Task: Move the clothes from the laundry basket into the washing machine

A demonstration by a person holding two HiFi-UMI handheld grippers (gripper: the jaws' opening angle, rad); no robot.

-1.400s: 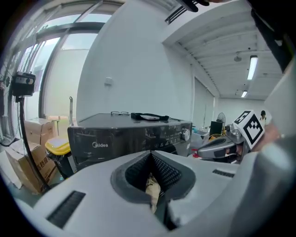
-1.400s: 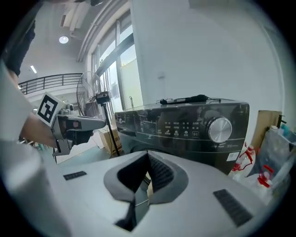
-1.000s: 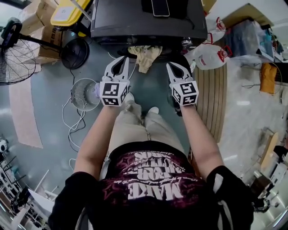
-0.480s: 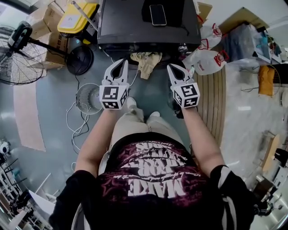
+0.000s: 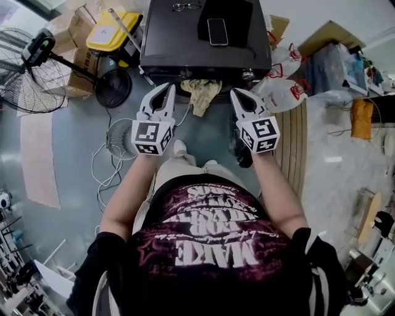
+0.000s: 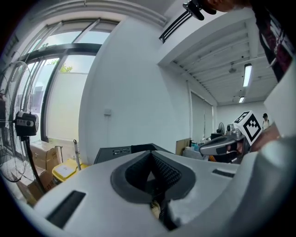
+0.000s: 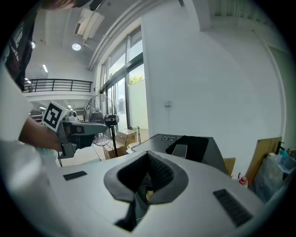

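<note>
The dark washing machine (image 5: 179, 43) stands ahead of me, with a phone (image 5: 216, 31) and glasses (image 5: 185, 6) on its top. A cream cloth (image 5: 200, 91) hangs out of its front opening. My left gripper (image 5: 166, 87) is shut and holds nothing, just left of the cloth. On the cloth's other side my right gripper (image 5: 236, 94) is likewise shut and empty. In the left gripper view the left gripper (image 6: 150, 157) points roughly level over the machine's top (image 6: 120, 150). The right gripper (image 7: 148, 159) looks across the machine (image 7: 194, 146) in its own view. I see no laundry basket.
A standing fan (image 5: 34, 74) and a small floor fan (image 5: 117, 131) are at the left, with cables on the floor. A yellow bin (image 5: 114, 31) and cardboard boxes sit beside the machine. Detergent jugs (image 5: 281, 92) and a wooden mat (image 5: 295, 139) lie at the right. A dark object (image 5: 237, 148) sits under my right gripper.
Both grippers have risen together, still shut and empty, and stand nearer the machine's front edge. More of the machine's top shows. The cloth has not moved.
</note>
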